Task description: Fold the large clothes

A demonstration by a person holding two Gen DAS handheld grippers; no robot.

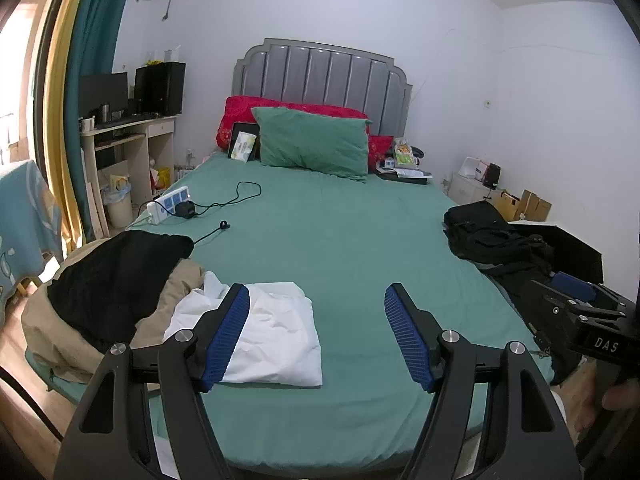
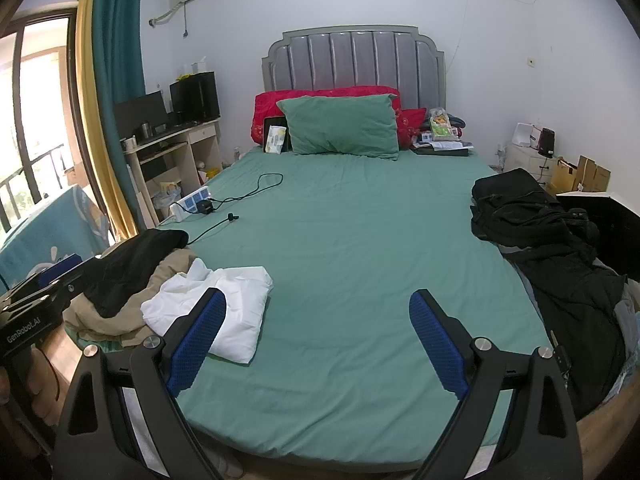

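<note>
A folded white garment (image 1: 276, 340) (image 2: 236, 308) lies on the green bed sheet (image 1: 340, 240) (image 2: 340, 240) near the foot, at the left. Beside it lie a tan garment (image 1: 80, 336) (image 2: 120, 316) and a black garment (image 1: 116, 276) (image 2: 132, 264) in a heap. A pile of black clothes (image 1: 496, 240) (image 2: 540, 240) lies at the bed's right edge. My left gripper (image 1: 316, 332) is open and empty above the foot of the bed, its left finger over the white garment. My right gripper (image 2: 318, 340) is open and empty; it also shows in the left wrist view (image 1: 572, 312).
A green pillow (image 1: 316, 140) and red pillows (image 1: 240, 116) lean on the grey headboard. A power strip (image 1: 168, 204) with a black cable (image 1: 236, 196) lies on the sheet's left side. A desk (image 1: 128, 140) stands left, boxes (image 1: 524, 204) right.
</note>
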